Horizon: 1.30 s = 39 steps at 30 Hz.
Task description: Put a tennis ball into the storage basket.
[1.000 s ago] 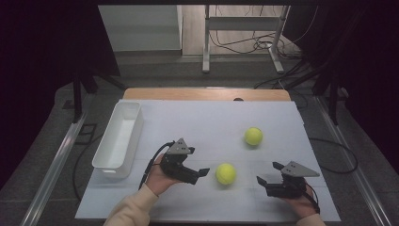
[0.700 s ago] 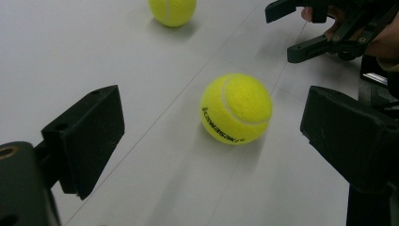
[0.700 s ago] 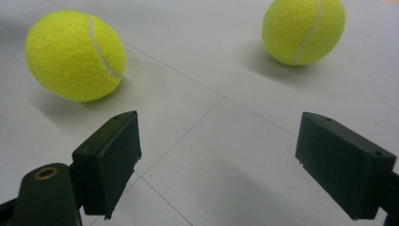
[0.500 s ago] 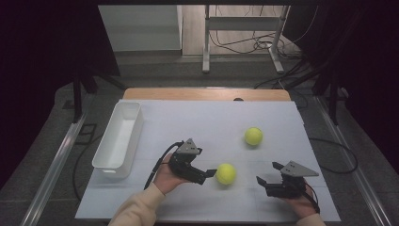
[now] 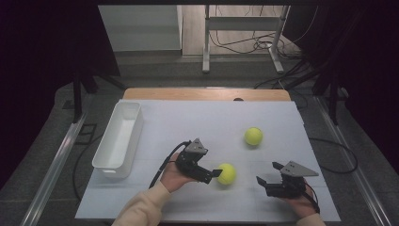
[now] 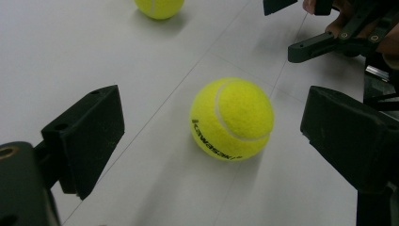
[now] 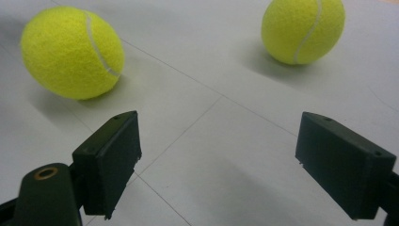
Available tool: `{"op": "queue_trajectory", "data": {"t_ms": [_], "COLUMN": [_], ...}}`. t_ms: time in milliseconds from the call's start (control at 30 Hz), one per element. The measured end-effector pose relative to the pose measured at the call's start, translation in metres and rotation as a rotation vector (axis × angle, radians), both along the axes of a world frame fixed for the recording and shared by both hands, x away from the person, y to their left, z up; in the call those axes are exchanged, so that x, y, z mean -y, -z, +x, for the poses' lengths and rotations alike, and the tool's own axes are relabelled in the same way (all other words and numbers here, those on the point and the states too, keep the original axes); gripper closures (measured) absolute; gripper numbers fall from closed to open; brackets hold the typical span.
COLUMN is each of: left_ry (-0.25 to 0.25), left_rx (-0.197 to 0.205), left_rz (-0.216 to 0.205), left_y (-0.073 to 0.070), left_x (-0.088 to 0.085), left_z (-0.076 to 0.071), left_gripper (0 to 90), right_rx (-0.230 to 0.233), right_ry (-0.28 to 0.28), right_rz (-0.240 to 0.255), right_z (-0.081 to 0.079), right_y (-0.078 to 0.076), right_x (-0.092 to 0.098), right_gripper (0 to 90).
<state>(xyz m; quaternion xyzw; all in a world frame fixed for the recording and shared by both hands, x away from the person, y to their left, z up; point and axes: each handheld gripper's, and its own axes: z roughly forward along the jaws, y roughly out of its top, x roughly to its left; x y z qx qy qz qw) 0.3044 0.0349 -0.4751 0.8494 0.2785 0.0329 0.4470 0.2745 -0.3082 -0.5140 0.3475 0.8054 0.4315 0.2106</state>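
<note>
We hold the left gripper low over the white counter, its fingers spread wide and gripping nothing. The near tennis ball sits on the counter just ahead of them, between the two finger lines and nearer the right-hand finger in the left gripper view, touching neither. Being round, the near tennis ball has no long axis; its white seam curves up over the top, and its black printed lettering faces down towards the fingers, running along the lower left of the ball. Its cover is fuzzy yellow-green felt, while the fingers are flat, matt black blocks with squared edges.

Our right gripper rests to the other side of that ball, its own fingers also wide apart with bare counter between them. In the right gripper view the near ball lies beyond and to the left of its left finger, and the far tennis ball lies beyond, closer to the right finger, well apart from both.

The counter is smooth, pale and crossed by thin seams. A long white plastic bin with rounded corners stands well off to the left of the left gripper's fingers.
</note>
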Motion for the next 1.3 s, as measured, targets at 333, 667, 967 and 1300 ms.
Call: {"op": "queue_trajectory", "data": {"t_ms": [333,667,967,1300], "left_ry": [0.02,0.042,0.06,0.078], "left_rx": [-0.01,-0.019,-0.038,-0.047], "left_rz": [0.013,0.036,0.056,0.092], "left_y": [0.003,0.009,0.016,0.023], "left_x": [0.011,0.024,0.036,0.045], "left_z": [0.003,0.007,0.01,0.012], "left_gripper": [7.6,7.6,7.6,7.6], "right_rx": [-0.001,-0.001,-0.001,-0.003], "right_ry": [0.001,0.001,0.001,0.001], "right_rz": [-0.001,-0.003,-0.005,-0.007], "right_z": [0.0,0.001,0.001,0.001], "right_y": [0.0,0.001,0.001,0.001], "right_x": [0.0,0.001,0.001,0.001], "right_gripper": [14.9,15.0,14.9,15.0]}}
